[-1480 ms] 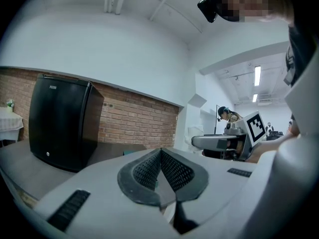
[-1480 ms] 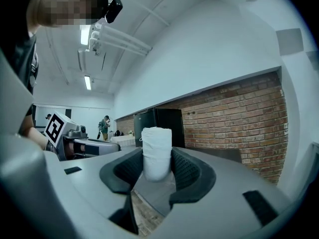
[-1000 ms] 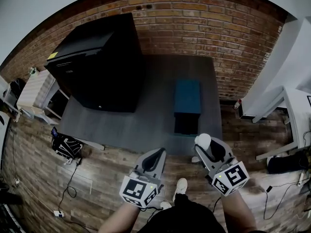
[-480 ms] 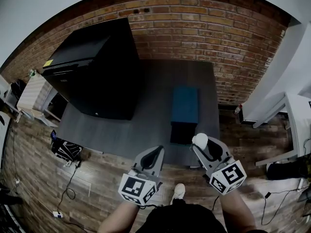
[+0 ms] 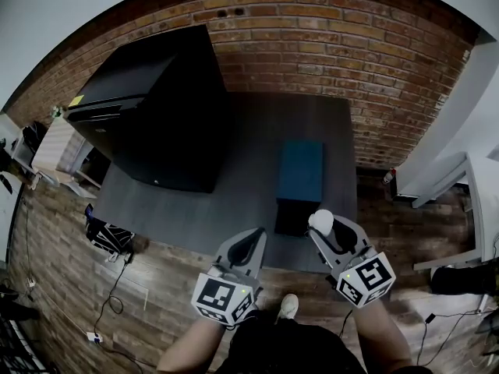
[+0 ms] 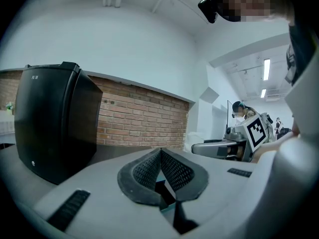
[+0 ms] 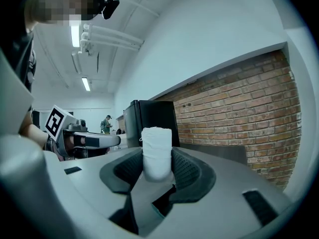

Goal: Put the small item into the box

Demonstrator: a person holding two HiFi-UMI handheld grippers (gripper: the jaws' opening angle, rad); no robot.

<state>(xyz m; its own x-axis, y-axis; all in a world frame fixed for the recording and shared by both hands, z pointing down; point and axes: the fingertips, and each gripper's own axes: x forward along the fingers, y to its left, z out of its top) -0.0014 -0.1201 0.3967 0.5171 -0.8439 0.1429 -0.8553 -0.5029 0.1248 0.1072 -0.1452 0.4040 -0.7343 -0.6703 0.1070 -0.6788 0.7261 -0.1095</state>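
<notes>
Two grippers sit out in front of me, low over the wooden floor point(image 5: 179, 263), with my shoe point(image 5: 289, 305) just under them. Left gripper point(image 5: 253, 237): jaws together at the tips, nothing between them. Right gripper point(image 5: 323, 229): clamped on the white roll point(image 5: 320, 221), which stands upright between the pads with its top poking above them.

That roll sits right at the near edge of the grey table point(image 5: 234, 201), just beside the near end of the teal box point(image 5: 301, 170). Whether it touches the box I cannot tell. The box's near end looks dark, and I cannot tell if that is an opening.

Room to move now. Bare tabletop runs wide between the left gripper and the box, open all along the near edge to the left corner. Right of the box there is only a narrow strip before the table's right edge. Beyond the box, more bare top reaches up to the far edge.

What crowds things is the black cabinet point(image 5: 152, 104) on the far left of the table. It is tall and well apart from the box, with a bare lane between them.

Off the table on the left, cables point(image 5: 111, 301) trail over the floor, and a white shelf unit point(image 5: 54, 150) stands farther back. On the right is a white desk point(image 5: 468, 193). Farthest off, the brick wall point(image 5: 312, 29) closes the table's far side.
</notes>
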